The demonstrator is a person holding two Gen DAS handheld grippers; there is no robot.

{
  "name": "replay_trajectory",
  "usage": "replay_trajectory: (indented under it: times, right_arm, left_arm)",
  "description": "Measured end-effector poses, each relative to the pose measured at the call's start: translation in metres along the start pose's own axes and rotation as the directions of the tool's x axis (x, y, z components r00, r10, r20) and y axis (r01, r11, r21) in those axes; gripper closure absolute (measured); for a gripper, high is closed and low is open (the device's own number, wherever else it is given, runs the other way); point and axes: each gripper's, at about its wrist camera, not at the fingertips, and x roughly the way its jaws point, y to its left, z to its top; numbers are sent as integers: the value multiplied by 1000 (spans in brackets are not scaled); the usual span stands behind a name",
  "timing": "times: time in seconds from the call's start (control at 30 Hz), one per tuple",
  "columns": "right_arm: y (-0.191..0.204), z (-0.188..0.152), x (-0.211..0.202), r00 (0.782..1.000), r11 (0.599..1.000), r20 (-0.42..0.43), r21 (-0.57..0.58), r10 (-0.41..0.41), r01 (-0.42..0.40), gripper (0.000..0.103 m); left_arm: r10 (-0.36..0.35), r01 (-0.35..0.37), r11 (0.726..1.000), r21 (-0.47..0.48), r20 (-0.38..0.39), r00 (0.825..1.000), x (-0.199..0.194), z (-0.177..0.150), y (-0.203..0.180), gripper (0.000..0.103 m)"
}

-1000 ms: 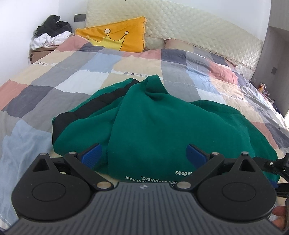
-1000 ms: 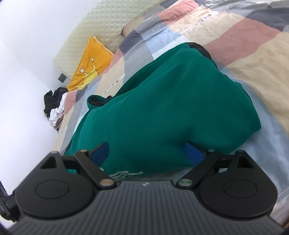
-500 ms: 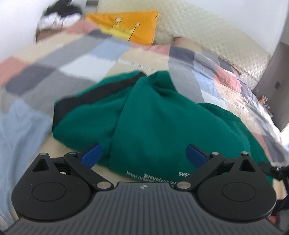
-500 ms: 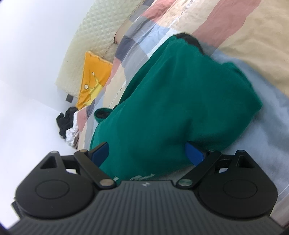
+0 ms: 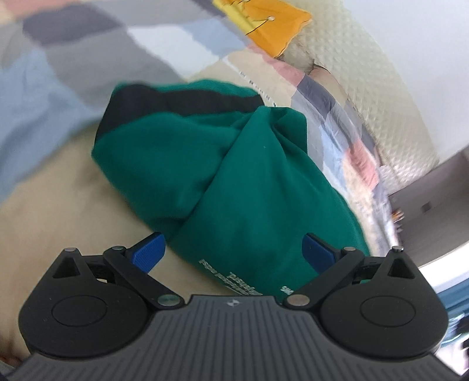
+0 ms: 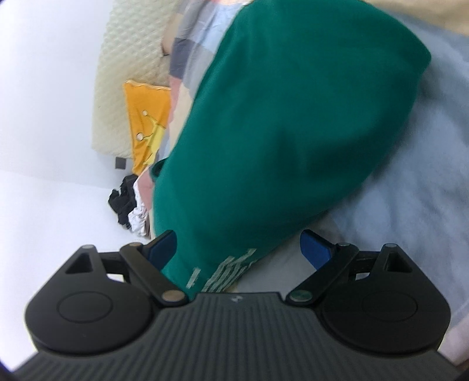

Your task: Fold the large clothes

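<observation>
Both views have tilted sideways; left tongs (image 5: 233, 253) and right tongs (image 6: 239, 249) gape around the soft, bunched green sweatshirt (image 5: 222, 175).

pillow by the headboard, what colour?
Orange-yellow pillow, with a crown drawing; clearest in the right wrist view.

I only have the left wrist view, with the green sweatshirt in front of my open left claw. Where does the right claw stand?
Observer: The right claw is open, with the green sweatshirt's printed hem between its fingers, unclamped.
Operator: What lies under the cloth on that side?
Observer: A light blue quilt patch. The sweatshirt's rounded fold lies on it.
Operator: Anything else over there?
Observer: A pile of black and white clothes sits beyond the bed, against the white wall.
</observation>
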Motion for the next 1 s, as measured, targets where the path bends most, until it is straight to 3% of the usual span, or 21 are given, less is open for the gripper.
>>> replay_trajectory:
  times: [0.13, 0.27, 0.43, 0.63, 0.73, 0.8, 1.0]
  right_arm:
    - [-7, 11, 10, 999, 999, 42, 54, -10, 8, 9]
    - [-5, 16, 9, 993, 994, 89, 76, 71, -78, 8]
    - [-3, 20, 4, 981, 981, 113, 91, 158, -169, 8]
    - [1, 19, 2, 972, 976, 122, 65, 199, -207, 8]
    - [2, 19, 2, 969, 973, 124, 63, 213, -222, 8]
    - [0, 18, 2, 968, 972, 125, 68, 217, -226, 8]
    - [-6, 17, 3, 970, 975, 131, 66, 204, -214, 8]
  left_arm:
    - [-44, 40, 994, -97, -39, 998, 7, 3, 13, 2]
    - [-104, 90, 974, -206, -59, 993, 15, 3, 27, 2]
    - [-236, 188, 927, -326, -116, 965, 35, 1, 38, 2]
    - [-242, 184, 920, -346, -132, 961, 58, -1, 30, 2]
    - [-277, 188, 877, -443, -147, 950, 75, -1, 39, 2]
    - [-288, 195, 849, -491, -121, 950, 79, -1, 45, 2]
    - [-280, 211, 800, -562, -39, 959, 84, 6, 53, 3]
